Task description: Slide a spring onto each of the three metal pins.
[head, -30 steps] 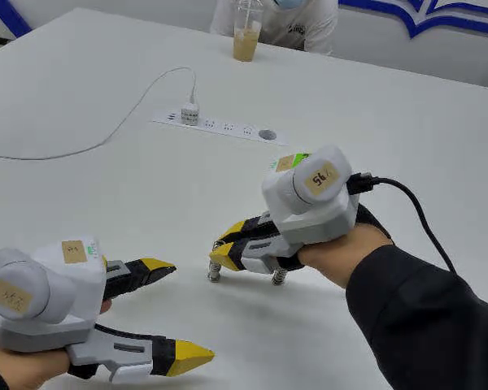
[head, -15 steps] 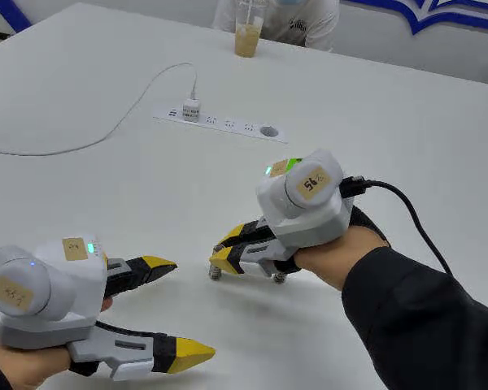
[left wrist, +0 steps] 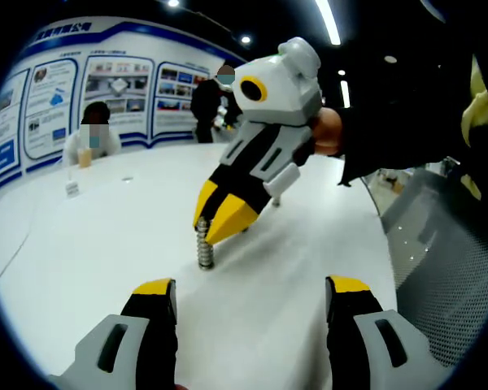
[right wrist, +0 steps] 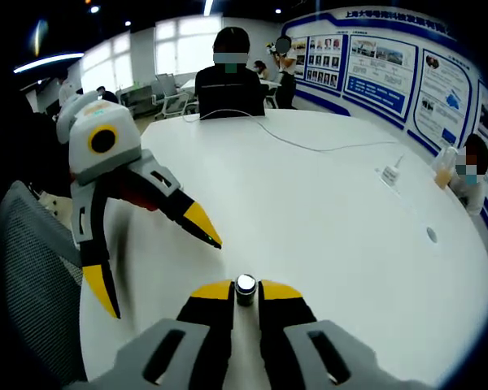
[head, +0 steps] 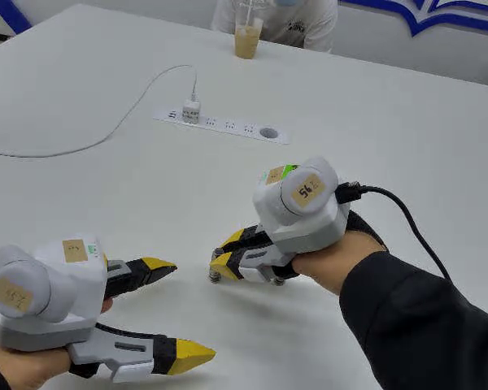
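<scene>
My right gripper (head: 222, 253) points down at the table and is shut on a spring (left wrist: 202, 242) that stands on an upright metal pin (head: 215, 275). The pin's round silver top (right wrist: 246, 284) shows between the yellow fingertips. Below the tips the spring's coils run down to the pin's base on the white table (head: 146, 187). A second pin (head: 278, 280) stands just right of it, partly under the gripper body. My left gripper (head: 176, 309) rests low at the near left, open, holding nothing, and pointing toward the pins.
A white power strip (head: 224, 126) with a plugged charger (head: 191, 110) and its cable lies farther back. A cup of drink (head: 246, 36) stands at the far edge before a seated person. A black cable (head: 407, 211) trails from my right gripper.
My right gripper has sunk and tipped closer to the table over the left pin. My left gripper has stayed where it was.
</scene>
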Demonstrator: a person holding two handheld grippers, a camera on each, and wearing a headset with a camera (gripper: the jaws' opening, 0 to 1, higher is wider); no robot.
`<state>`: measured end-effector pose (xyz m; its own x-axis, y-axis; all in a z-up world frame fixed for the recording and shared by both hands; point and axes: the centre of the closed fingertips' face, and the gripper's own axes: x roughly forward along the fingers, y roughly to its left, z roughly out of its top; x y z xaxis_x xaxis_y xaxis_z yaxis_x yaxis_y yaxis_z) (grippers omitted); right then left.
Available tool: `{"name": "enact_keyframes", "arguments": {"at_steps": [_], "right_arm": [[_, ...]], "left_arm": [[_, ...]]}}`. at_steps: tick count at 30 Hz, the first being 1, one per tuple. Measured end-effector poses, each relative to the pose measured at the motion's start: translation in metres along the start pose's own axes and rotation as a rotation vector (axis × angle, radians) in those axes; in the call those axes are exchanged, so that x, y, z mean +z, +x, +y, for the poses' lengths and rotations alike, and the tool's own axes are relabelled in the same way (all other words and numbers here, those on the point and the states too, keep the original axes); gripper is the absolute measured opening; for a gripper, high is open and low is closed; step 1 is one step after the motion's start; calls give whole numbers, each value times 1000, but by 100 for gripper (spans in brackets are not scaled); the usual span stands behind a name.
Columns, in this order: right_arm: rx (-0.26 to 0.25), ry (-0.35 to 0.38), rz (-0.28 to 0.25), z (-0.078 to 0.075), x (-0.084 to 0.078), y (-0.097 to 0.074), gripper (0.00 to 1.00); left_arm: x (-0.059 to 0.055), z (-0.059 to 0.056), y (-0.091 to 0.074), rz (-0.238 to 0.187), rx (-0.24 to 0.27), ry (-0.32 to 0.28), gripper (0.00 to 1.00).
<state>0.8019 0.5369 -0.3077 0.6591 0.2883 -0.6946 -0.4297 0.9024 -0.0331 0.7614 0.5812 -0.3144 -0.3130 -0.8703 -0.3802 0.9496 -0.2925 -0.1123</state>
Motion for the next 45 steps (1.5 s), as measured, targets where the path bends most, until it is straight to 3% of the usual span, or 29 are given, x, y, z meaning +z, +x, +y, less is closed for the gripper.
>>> {"name": "enact_keyframes", "arguments": {"at_steps": [21,45], "right_arm": [[-26,14,-21,0,-5,-16,18],[-56,38,-64,12,-14,-42,21]], "left_arm": [[6,-1,-1,0,5,10,76],[10,-2,-1,-3,5,20,77]]}}
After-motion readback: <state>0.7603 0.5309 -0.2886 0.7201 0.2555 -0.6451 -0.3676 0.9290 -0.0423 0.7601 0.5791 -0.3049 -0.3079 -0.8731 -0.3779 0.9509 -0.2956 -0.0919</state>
